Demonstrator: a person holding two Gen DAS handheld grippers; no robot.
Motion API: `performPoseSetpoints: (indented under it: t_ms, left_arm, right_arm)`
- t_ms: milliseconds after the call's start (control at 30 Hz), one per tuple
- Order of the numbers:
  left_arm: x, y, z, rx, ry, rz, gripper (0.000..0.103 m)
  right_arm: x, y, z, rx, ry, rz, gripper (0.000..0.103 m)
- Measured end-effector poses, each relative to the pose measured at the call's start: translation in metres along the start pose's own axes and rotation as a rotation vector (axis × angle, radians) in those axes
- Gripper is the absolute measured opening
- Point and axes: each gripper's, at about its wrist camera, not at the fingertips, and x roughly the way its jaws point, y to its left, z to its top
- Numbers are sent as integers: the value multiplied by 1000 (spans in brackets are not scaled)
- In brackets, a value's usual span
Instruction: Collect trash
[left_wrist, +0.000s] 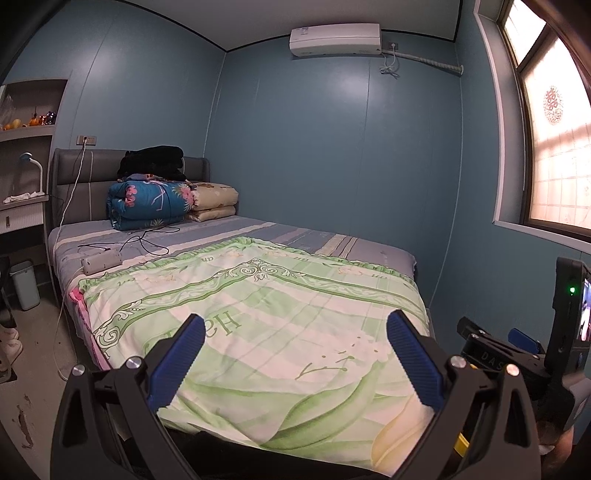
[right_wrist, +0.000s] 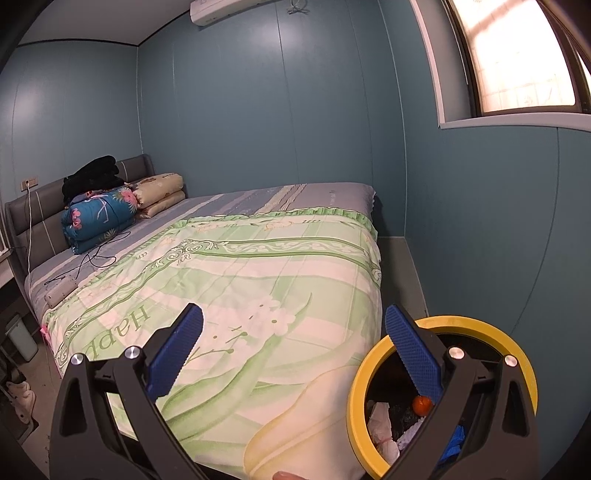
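Right now my right gripper (right_wrist: 293, 347) and left gripper (left_wrist: 295, 350) hover over the bed (right_wrist: 258, 266), jaws spread, empty. Beside its foot sits a yellow-rimmed bin (right_wrist: 356, 398) (crumpled white paper (right_wrist: 380, 424), something orange inside).

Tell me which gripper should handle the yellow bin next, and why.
Probably right. The right gripper is open with the yellow bin just beside its right finger, trash visible inside. From the open left gripper, only the bed lies ahead; no bin shows.

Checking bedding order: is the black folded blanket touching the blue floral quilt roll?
Touching. The left wrist view shows the black folded blanket resting directly on top of the blue floral quilt roll, no gap between.
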Motion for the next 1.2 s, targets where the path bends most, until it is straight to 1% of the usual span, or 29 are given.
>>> performPoseSetpoints:
  t_ms: [433, 1200]
  left_arm:
    - [-2, 0, 0, -1, -13, 0, 95]
    - [0, -4, 0, 1, -7, -3, 95]
  right_arm:
    - [2, -4, 0, 15, 14, -1, 95]
    - [6, -7, -4, 31, 43, -12, 95]
